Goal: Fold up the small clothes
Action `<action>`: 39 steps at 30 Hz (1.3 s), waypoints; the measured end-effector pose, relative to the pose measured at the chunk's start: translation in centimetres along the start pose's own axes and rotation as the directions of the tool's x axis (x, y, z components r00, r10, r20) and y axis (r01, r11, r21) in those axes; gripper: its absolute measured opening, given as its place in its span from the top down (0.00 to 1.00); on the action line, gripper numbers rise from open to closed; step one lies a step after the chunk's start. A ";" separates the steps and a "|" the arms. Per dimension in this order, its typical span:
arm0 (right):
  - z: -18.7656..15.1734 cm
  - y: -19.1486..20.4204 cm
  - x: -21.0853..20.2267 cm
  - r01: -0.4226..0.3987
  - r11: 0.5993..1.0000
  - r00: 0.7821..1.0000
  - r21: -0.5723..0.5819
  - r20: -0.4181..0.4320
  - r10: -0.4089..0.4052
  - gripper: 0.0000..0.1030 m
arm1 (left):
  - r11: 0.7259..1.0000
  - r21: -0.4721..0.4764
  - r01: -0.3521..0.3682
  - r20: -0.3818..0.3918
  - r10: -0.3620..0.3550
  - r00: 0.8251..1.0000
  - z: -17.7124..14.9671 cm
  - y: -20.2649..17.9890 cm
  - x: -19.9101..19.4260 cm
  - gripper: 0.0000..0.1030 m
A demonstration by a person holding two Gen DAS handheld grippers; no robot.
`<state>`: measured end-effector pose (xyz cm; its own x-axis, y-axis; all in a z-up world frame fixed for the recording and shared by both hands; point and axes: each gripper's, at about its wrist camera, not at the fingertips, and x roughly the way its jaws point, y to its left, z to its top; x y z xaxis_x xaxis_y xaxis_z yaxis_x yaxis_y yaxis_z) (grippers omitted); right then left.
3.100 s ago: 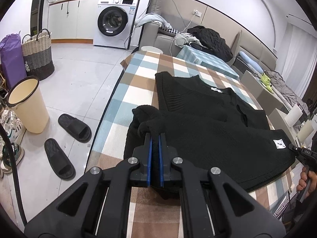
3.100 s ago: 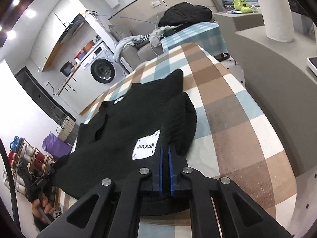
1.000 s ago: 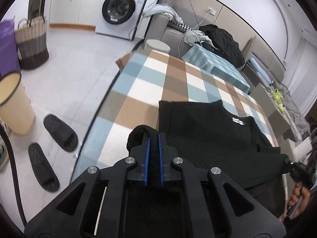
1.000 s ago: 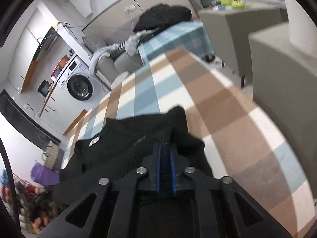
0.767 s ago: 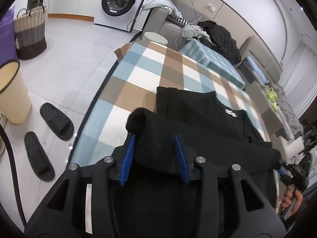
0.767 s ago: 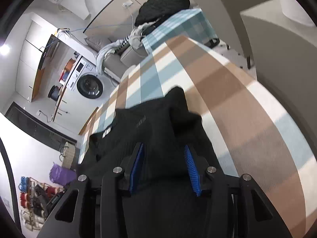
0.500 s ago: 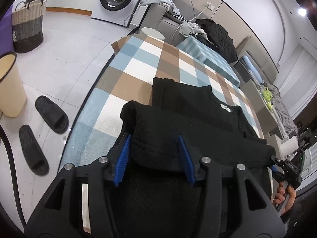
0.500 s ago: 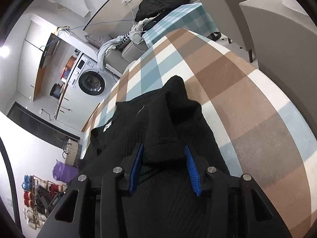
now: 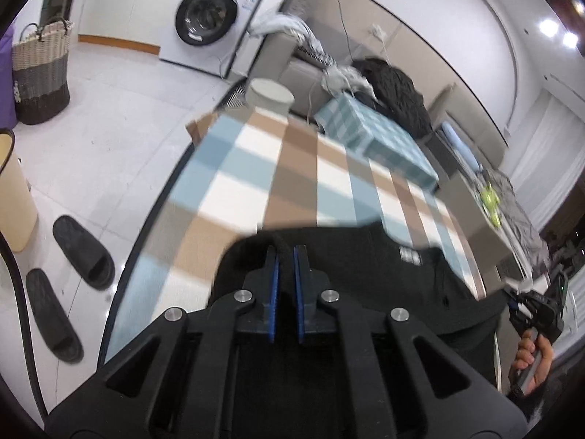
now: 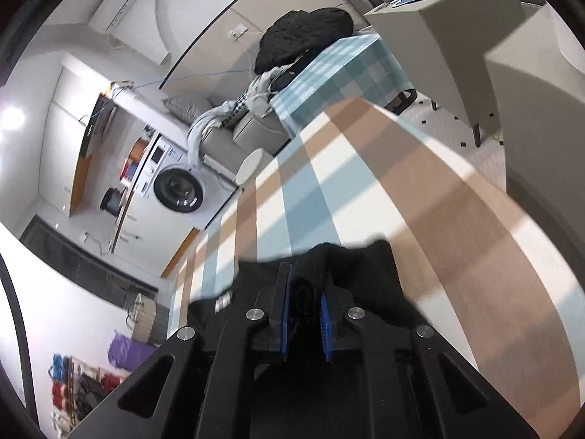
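Looks like mid-fold: left gripper [image 9: 286, 252] pinched tight on one bunched corner of the black knit top [image 9: 395, 274], right gripper [image 10: 306, 285] clamped on a thick roll of it at the opposite side, garment sprawled over the checked tablecloth [image 9: 256, 168]. Probably next: carry both pinched corners across together, keep the edge taut and level, lay it flat before letting go.

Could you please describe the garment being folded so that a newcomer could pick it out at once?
Find the table with the blue, brown and white checked cloth. At its near end lies a black knit garment with a small white neck label, pinched by the left gripper and right gripper. The other dark clothing lies heaped on the sofa.
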<state>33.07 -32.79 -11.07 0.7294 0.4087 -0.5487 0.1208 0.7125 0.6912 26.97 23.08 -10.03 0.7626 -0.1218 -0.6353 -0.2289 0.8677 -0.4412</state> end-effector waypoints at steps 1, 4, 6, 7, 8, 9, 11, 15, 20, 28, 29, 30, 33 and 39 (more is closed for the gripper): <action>0.9 0.3 0.8 0.002 1.000 1.000 0.013 -0.005 -0.002 0.85 | 1.000 0.001 -0.007 -0.001 0.007 1.000 0.6 -0.1 0.6 0.94; 3.0 0.6 2.6 0.038 0.999 0.999 0.022 0.024 -0.039 0.54 | 0.998 -0.003 -0.056 -0.017 0.056 0.998 2.1 -0.3 2.4 0.77; 3.7 0.5 3.1 0.067 0.998 0.997 0.013 0.031 -0.067 0.52 | 0.997 -0.011 -0.077 -0.009 0.077 0.997 2.5 -0.1 2.7 0.50; 3.9 0.5 3.1 0.079 0.997 0.996 -0.002 0.027 -0.079 0.52 | 0.997 -0.010 -0.078 0.003 0.078 0.997 2.6 0.0 2.5 0.46; 4.0 0.4 3.0 0.093 0.996 0.995 -0.012 0.026 -0.092 0.52 | 0.997 -0.003 -0.078 0.010 0.078 0.997 2.5 0.1 2.4 0.46; 4.0 0.3 2.7 0.117 0.993 0.993 -0.028 0.030 -0.116 0.52 | 0.997 0.009 -0.083 0.011 0.082 0.997 2.5 0.1 2.2 0.45; 3.8 0.0 2.3 0.138 0.989 0.990 -0.050 0.030 -0.137 0.51 | 0.995 0.028 -0.096 0.021 0.096 0.995 2.4 0.2 1.9 0.42; 2.7 -0.9 2.7 0.190 0.978 0.981 -0.089 -0.012 -0.192 0.51 | 0.992 0.061 -0.110 -0.010 0.111 0.994 1.9 0.6 2.7 0.37; 2.0 -0.9 3.8 0.202 0.974 0.978 -0.103 -0.034 -0.207 0.50 | 0.987 0.097 -0.130 -0.080 0.138 0.987 0.9 0.8 5.0 0.37; 1.7 0.3 5.0 0.228 0.958 0.972 -0.176 -0.013 -0.234 0.51 | 0.985 0.100 -0.139 -0.081 0.147 0.986 0.8 1.3 7.3 0.83; 1.7 0.5 4.9 0.226 0.956 0.973 -0.184 -0.010 -0.232 0.51 | 0.984 0.111 -0.139 -0.075 0.148 0.986 0.8 1.2 7.3 0.90; 1.6 0.5 4.8 0.226 0.955 0.973 -0.193 -0.006 -0.231 0.51 | 0.982 0.126 -0.140 -0.073 0.150 0.986 0.8 1.1 7.3 0.94; 1.7 0.6 4.7 0.223 0.955 0.973 -0.194 -0.006 -0.229 0.51 | 0.979 0.146 -0.143 -0.061 0.153 0.986 0.9 0.7 7.2 0.94; 1.6 1.1 4.7 0.230 0.949 0.971 -0.218 -0.009 -0.237 0.49 | 0.974 0.152 -0.167 -0.080 0.181 0.980 1.3 0.4 7.4 0.47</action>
<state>37.74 -31.00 -12.09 0.6735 0.2333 -0.7014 0.1352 0.8940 0.4272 33.30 23.16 -14.08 0.6579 -0.0009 -0.7531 -0.2587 0.9389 -0.2271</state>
